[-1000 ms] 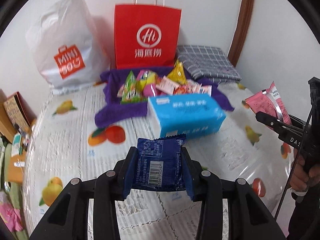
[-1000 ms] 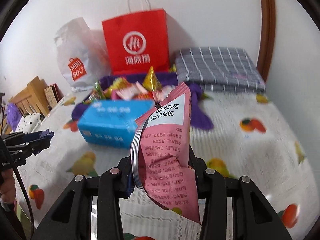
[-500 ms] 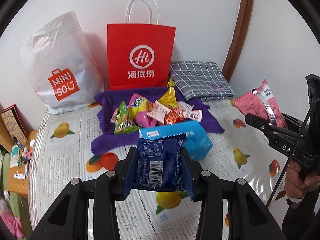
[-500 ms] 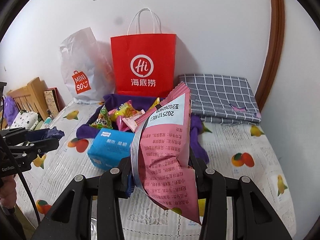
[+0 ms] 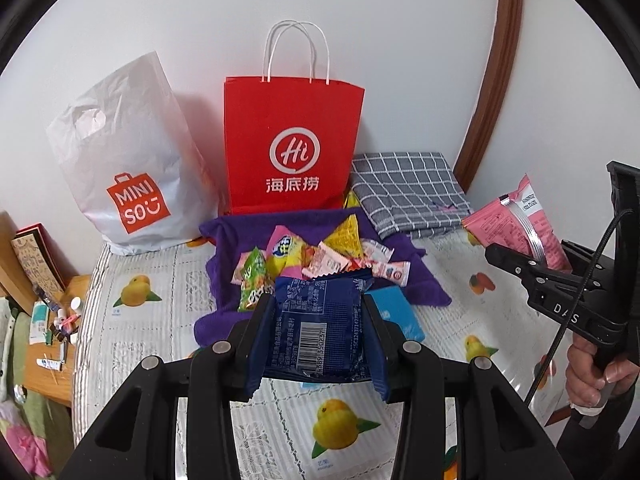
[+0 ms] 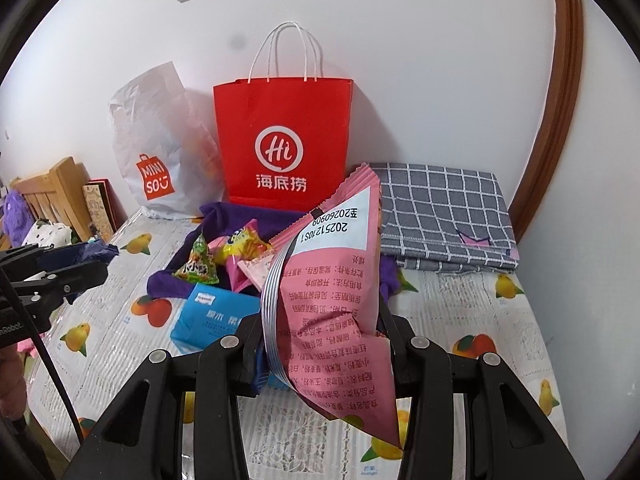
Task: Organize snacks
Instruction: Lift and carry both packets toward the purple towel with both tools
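My left gripper [image 5: 316, 320] is shut on a dark blue snack packet [image 5: 316, 332] and holds it above the bed. My right gripper [image 6: 320, 332] is shut on a pink snack bag [image 6: 336, 304], which also shows at the right of the left wrist view [image 5: 516, 224]. Several loose snacks [image 5: 304, 258] lie on a purple cloth [image 5: 236, 236] in front of a red paper bag [image 5: 292, 144] and a white MINISO plastic bag [image 5: 128, 160]. A blue tissue pack [image 6: 212, 316] lies in front of the cloth.
A folded grey checked cloth [image 6: 440, 216] lies at the back right of the fruit-print bed cover [image 5: 160, 340]. A wooden bedside table with small items [image 5: 52, 320] stands at the left. The white wall [image 5: 400, 40] is behind the bags.
Both grippers have risen and pulled back from the bed with their packets still held; the bags and wall now fill more of both views.
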Motion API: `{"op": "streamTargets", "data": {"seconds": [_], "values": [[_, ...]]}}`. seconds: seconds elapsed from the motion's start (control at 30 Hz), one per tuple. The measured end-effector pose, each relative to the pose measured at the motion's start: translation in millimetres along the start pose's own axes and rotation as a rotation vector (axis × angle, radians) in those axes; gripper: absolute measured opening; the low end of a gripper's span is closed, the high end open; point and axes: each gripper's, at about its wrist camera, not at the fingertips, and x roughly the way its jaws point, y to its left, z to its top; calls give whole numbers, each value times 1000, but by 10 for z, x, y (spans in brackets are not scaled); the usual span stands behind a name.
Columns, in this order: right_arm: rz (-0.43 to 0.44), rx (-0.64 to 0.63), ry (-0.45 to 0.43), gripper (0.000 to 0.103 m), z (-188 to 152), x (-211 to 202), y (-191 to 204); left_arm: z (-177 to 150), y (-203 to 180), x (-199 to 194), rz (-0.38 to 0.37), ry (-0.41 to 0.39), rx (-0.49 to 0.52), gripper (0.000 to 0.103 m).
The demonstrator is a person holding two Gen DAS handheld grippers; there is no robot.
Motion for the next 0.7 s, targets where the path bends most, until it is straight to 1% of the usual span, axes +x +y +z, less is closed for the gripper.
{"op": "streamTargets", "data": {"seconds": [0.27, 0.7], "values": [[57, 36, -42, 42, 289, -72, -112, 210, 25, -58, -11, -18, -33, 40], [71, 16, -63, 42, 556, -37, -16, 390, 183, 4, -7, -22, -77, 40]]}}
